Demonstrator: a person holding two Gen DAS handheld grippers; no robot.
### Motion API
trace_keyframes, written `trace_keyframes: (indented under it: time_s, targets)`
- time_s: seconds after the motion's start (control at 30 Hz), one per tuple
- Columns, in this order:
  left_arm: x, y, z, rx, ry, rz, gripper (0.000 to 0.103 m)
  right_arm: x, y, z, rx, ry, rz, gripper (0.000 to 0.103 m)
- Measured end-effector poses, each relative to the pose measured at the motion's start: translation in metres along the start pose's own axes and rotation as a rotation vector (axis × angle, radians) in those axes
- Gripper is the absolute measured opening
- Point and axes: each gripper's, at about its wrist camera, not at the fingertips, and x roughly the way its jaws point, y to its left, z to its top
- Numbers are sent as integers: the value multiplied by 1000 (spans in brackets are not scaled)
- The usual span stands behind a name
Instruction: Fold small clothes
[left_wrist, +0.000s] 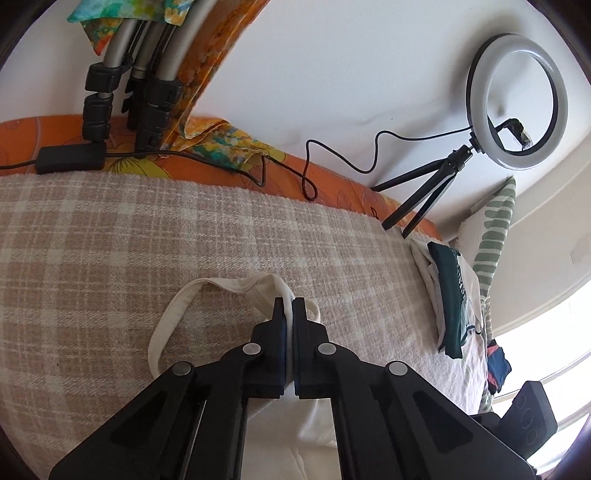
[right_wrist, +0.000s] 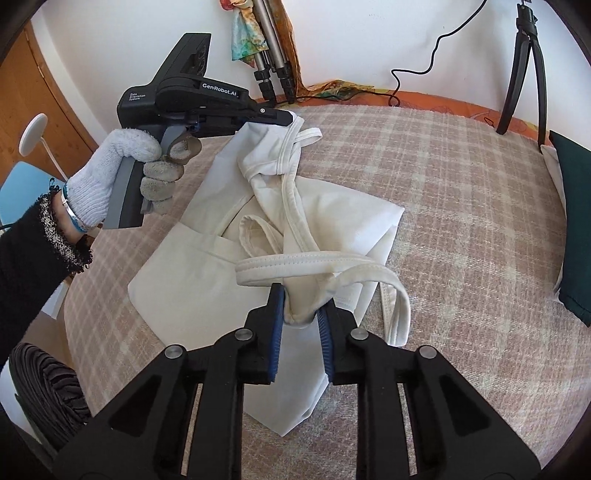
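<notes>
Right gripper (right_wrist: 301, 310) pinches top (right_wrist: 332, 218) (cream).

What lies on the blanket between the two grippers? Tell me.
In the right wrist view, only the white garment spans from the left gripper to the right gripper, both shut on its straps; no other object lies there.

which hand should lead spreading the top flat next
Left, probably. The left gripper pinches a strap at the white top's far end with bare blanket beyond it. The right gripper holds a bunched fold near the body.
</notes>
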Motion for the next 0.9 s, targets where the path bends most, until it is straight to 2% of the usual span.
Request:
trace_keyframes:
  time_s: [0.2, 0.27, 0.47, 0.67, 0.8, 0.9]
  targets:
    - [-43, -4, -19, -26, -93, 5, 0, -12, -2, 10, 9, -55, -41, 10]
    - [-64, -10, -30, -12, -130, 6, 0, -20, 1, 12, -6, -79, -58, 9]
    - [-106, -28, -73, 43, -172, 55, 0, -48, 7, 8, -11, -134, -91, 9]
    - [-117, -33, -129, 85, -155, 118, 0, -54, 25, -14, -64, -127, -144, 9]
    - [-110, -38, -169, 152, -65, 196, 1, -50, 30, -40, -81, -78, -181, 9]
    - [-113, -39, -193, 183, 1, 242, 4, -50, 27, -55, -56, -4, -172, 11]
